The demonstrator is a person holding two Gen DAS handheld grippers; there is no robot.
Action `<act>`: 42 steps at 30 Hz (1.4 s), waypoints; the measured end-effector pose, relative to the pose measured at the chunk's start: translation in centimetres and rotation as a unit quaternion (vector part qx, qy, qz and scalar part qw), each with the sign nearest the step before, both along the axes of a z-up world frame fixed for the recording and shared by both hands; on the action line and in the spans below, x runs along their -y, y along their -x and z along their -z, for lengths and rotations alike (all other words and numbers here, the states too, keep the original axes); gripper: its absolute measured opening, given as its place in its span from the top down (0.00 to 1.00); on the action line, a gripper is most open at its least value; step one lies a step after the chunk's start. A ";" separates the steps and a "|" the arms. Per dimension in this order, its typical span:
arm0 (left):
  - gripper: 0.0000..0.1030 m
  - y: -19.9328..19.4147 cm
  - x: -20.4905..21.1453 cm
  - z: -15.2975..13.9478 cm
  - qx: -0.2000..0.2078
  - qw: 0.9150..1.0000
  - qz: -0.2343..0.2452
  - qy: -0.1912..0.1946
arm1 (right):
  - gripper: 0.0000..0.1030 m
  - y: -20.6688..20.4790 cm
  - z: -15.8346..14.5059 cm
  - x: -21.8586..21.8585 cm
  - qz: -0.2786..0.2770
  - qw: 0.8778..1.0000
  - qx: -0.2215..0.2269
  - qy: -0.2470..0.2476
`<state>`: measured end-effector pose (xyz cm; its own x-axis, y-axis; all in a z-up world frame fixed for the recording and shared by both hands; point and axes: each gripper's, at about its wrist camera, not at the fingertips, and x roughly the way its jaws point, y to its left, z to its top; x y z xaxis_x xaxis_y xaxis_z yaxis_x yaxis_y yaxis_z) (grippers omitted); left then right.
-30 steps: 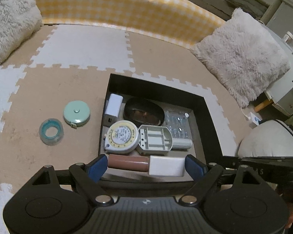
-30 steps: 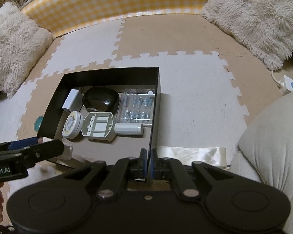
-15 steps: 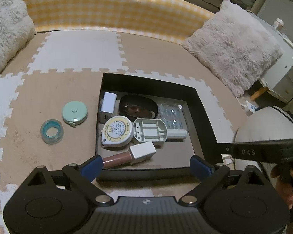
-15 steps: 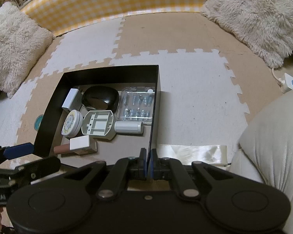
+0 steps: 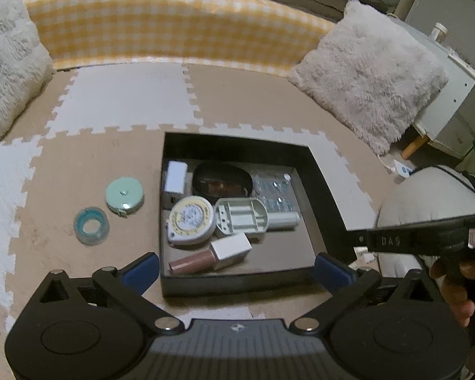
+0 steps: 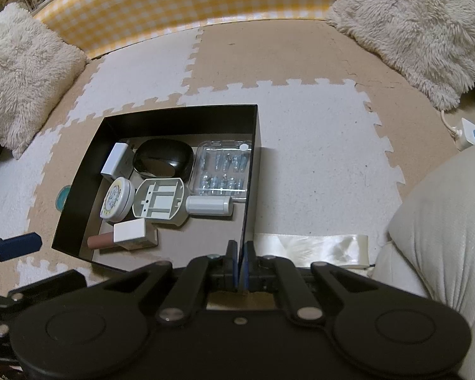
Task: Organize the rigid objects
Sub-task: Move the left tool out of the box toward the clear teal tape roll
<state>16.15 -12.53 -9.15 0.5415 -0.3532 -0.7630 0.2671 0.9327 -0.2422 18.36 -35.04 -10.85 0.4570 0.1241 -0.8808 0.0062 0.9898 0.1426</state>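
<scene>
A black box (image 5: 319,174) (image 6: 174,117) holds several items: a pink bottle with a white cap (image 5: 210,255) (image 6: 123,237), a yellow tape measure (image 5: 191,218), a white battery case (image 5: 240,217), a black mouse (image 6: 163,158) and a clear blister pack (image 6: 223,167). A mint tape measure (image 5: 125,194) and a teal tape roll (image 5: 91,225) lie on the mat left of the box. My left gripper (image 5: 236,269) is open and empty above the box's near wall. My right gripper (image 6: 240,264) is shut on the box's near right wall.
Fluffy cushions (image 5: 369,72) (image 6: 19,72) and a yellow checked bolster (image 5: 161,22) ring the foam mat. A leather cushion (image 6: 440,221) sits at the right, with a clear wrapper (image 6: 310,250) beside the box. A white cabinet (image 5: 452,95) stands far right.
My left gripper let go of the pink bottle, which now lies in the box. The gripper opened wide and drew back. The right gripper kept its hold on the box wall.
</scene>
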 end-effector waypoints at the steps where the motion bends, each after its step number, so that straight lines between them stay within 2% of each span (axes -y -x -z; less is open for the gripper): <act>1: 0.00 -0.1 -0.2 -0.2 0.004 1.000 -0.003 -0.001 | 0.96 0.0 0.0 0.0 0.000 1.000 0.000 0.001; 8: 0.00 -1.0 -2.0 -1.2 0.027 0.999 -0.024 0.001 | 0.96 0.0 0.1 0.0 0.001 1.000 0.000 -0.001; 12: 0.00 -1.8 -3.9 -1.8 0.044 0.998 -0.051 0.004 | 0.96 0.0 0.1 0.0 0.001 1.000 0.000 0.000; 18: 0.00 -3.2 -7.2 -2.7 0.063 0.993 -0.102 0.007 | 0.96 0.1 0.1 -0.2 -0.001 1.000 0.001 0.002; 23: 0.00 -4.1 -9.4 -2.8 0.076 0.988 -0.136 -0.013 | 0.96 0.1 0.1 -0.2 -0.002 1.000 0.001 0.004; 30: 0.00 -5.5 -11.4 0.2 0.043 0.984 -0.165 -0.052 | 0.96 0.1 0.1 -0.3 -0.003 1.000 0.001 0.005; 34: 0.00 -5.9 -11.9 2.3 0.019 0.985 -0.159 -0.062 | 0.96 0.1 0.1 -0.2 -0.003 1.000 0.001 0.004; 36: 0.03 -6.1 -11.8 3.3 0.014 0.987 -0.148 -0.065 | 0.96 0.1 0.1 -0.2 -0.003 1.000 0.001 0.005; 38: 0.18 -6.3 -11.5 4.2 0.006 0.989 -0.131 -0.070 | 0.96 0.1 0.1 -0.2 -0.003 1.000 0.001 0.004; 42: 0.28 -6.3 -10.8 5.8 -0.004 0.993 -0.102 -0.066 | 0.96 0.1 0.1 -0.3 -0.003 1.000 0.001 0.005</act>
